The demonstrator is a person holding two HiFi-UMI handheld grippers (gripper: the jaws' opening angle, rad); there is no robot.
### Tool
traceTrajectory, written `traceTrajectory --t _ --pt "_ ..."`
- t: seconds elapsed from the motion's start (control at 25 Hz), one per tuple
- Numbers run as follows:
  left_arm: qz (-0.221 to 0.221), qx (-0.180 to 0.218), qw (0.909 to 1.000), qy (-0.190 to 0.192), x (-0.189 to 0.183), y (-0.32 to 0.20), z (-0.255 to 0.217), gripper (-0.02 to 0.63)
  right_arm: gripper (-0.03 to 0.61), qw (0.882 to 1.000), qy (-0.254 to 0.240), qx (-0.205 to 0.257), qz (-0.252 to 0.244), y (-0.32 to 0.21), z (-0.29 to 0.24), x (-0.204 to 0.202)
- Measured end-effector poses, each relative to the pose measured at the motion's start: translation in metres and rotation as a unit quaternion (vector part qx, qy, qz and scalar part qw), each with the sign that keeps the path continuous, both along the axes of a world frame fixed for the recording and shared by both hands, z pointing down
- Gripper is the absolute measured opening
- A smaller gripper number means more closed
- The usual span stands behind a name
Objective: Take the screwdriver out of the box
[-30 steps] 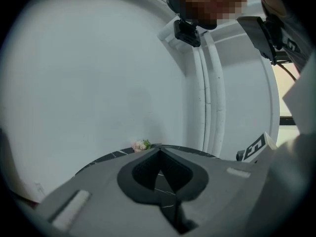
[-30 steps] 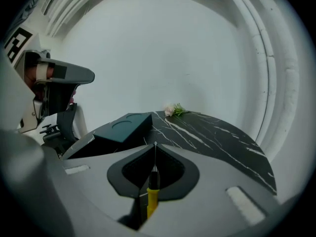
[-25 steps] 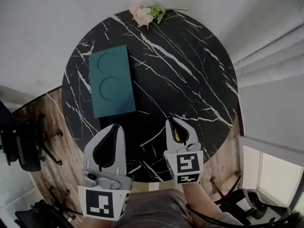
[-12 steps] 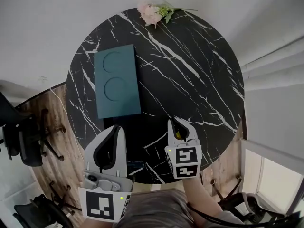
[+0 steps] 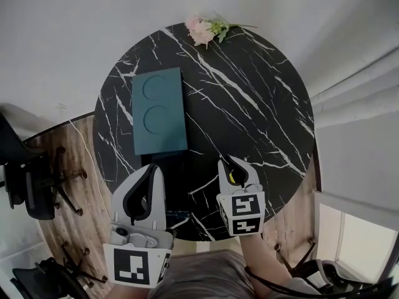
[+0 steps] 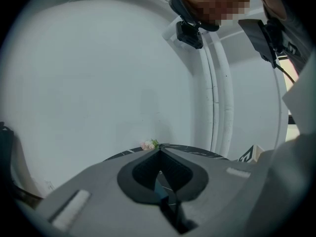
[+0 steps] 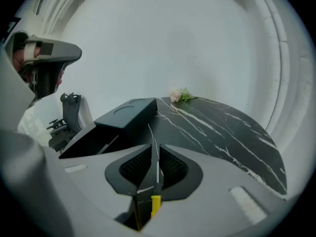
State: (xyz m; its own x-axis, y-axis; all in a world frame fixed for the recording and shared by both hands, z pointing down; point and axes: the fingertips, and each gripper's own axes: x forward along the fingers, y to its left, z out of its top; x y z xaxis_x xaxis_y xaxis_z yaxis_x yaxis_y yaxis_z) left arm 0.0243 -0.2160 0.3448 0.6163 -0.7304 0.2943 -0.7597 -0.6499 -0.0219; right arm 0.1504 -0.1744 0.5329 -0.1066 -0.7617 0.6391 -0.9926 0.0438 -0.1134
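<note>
The right gripper (image 5: 227,162) is clamping the yellow-handled screwdriver (image 7: 155,204) between closed jaws. It is holding it out of the open box (image 5: 179,178), just right of the box and near the table's (image 5: 262,104) near edge. The left gripper (image 5: 151,167) is hovering at the box's left side, jaws together, gripping nothing. The teal lid (image 5: 159,111) is lying beyond the box. Open marble is stretching right and back towards the flowers (image 5: 206,28).

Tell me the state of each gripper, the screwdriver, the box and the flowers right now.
Left gripper: shut, nothing held in it.
Right gripper: shut on the screwdriver.
Screwdriver: out of the box, clamped in the right gripper.
Box: open at its near end, dark inside showing.
Flowers: lying at the far edge of the table.
</note>
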Motion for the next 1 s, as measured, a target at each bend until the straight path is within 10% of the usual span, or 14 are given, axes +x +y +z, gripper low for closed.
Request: traceTrajectory --t 0.32,0.68,1.0 --pt "-0.016 0.064 0.9974 0.031 -0.016 -0.002 -0.052 0.001 0.055 0.99 0.014 0.137 -0.014 -0.013 -0.124 -0.004" --pt "-0.041 0.154 0.9846 0.071 -0.037 -0.01 -0.134 0.0 0.034 0.953 0.031 0.301 -0.03 -0.023 -0.284 -0.019" --pt "-0.049 0.185 0.9783 0.079 -0.047 -0.009 -0.161 0.0 0.025 0.938 0.046 0.339 -0.049 -0.012 -0.321 -0.039"
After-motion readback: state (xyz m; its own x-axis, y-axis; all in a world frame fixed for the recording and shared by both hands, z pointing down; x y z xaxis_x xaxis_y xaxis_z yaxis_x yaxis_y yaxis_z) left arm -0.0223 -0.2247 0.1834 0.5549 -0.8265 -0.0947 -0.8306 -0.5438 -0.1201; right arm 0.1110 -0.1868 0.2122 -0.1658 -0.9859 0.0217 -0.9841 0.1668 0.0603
